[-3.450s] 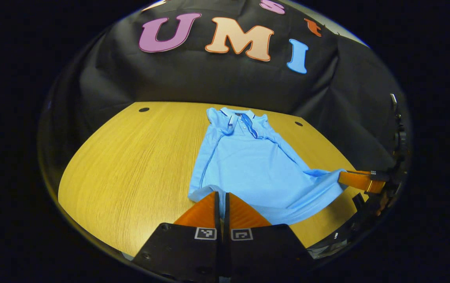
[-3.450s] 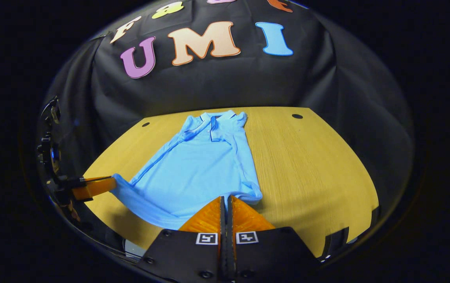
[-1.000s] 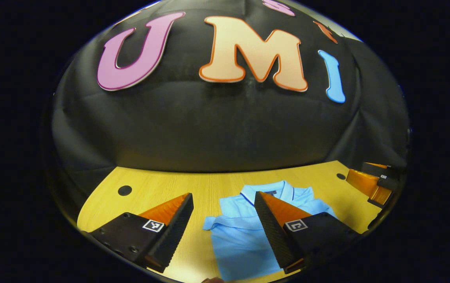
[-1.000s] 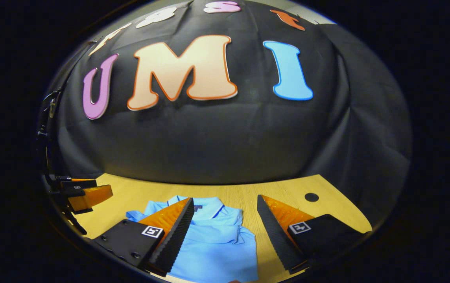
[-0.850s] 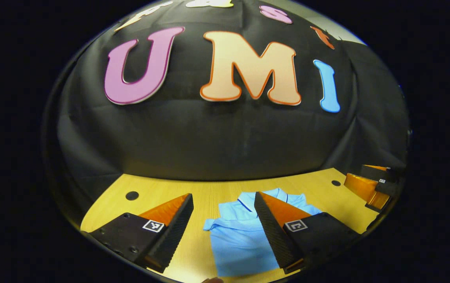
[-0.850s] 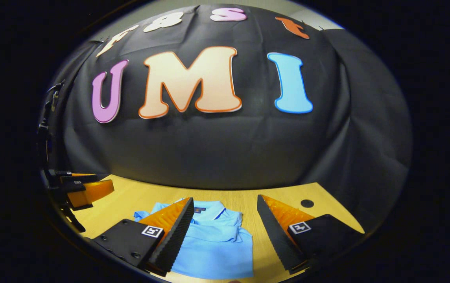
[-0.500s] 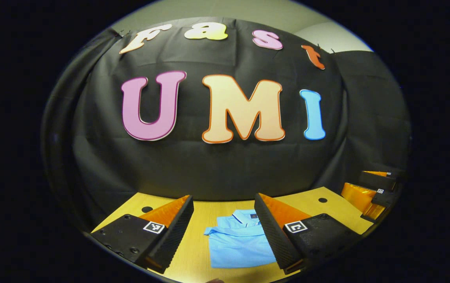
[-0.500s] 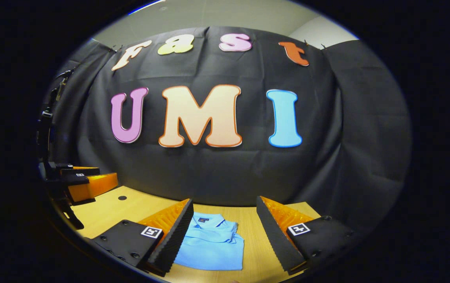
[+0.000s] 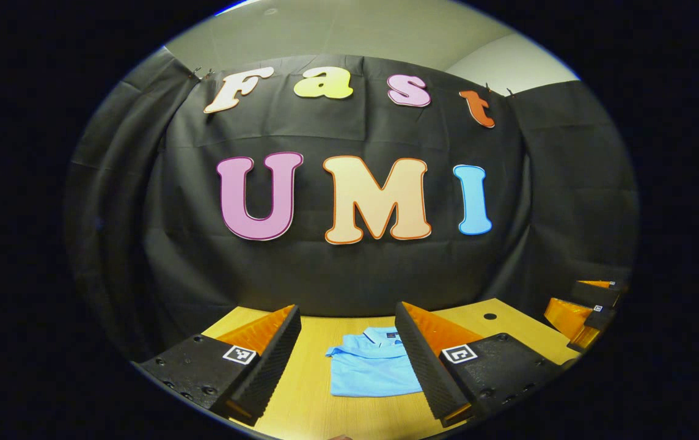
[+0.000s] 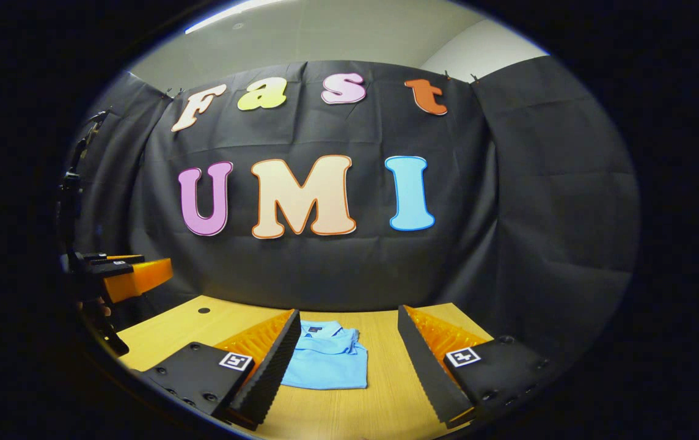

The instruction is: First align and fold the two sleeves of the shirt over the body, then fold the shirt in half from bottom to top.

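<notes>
Folded light-blue polo shirt [image 9: 374, 370] lower centre on your wooden desk [image 10: 380, 409], bare wood around, left claw [image 9: 347, 360] and right claw [image 10: 347, 360] both spread wide, clear of it.

Shirt [image 9: 374, 370] on table [image 9: 319, 409] (centre).
</notes>
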A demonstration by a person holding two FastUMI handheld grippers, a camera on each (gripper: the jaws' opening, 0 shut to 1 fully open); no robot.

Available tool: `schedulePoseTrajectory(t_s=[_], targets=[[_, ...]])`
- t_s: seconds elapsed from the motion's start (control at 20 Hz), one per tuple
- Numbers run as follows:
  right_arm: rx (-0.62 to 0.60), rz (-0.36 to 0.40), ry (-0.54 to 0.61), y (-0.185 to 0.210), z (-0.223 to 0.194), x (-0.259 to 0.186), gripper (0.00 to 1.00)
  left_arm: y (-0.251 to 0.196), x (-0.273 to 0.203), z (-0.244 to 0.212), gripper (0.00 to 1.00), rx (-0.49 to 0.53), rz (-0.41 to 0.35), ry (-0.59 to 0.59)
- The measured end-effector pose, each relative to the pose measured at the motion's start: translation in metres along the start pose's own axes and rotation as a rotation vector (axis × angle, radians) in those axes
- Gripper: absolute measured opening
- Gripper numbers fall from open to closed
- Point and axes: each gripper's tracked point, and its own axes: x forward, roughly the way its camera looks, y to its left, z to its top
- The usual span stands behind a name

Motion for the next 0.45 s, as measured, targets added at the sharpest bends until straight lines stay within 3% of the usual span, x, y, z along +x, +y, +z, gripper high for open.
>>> schedulePoseTrajectory(t_s=[0.45], targets=[[-0.007,0.027,-0.041,0.002,0.017,-0.013,0.99,-0.015,-0.012,0.023,0.94,0.016,0.003,-0.028]])
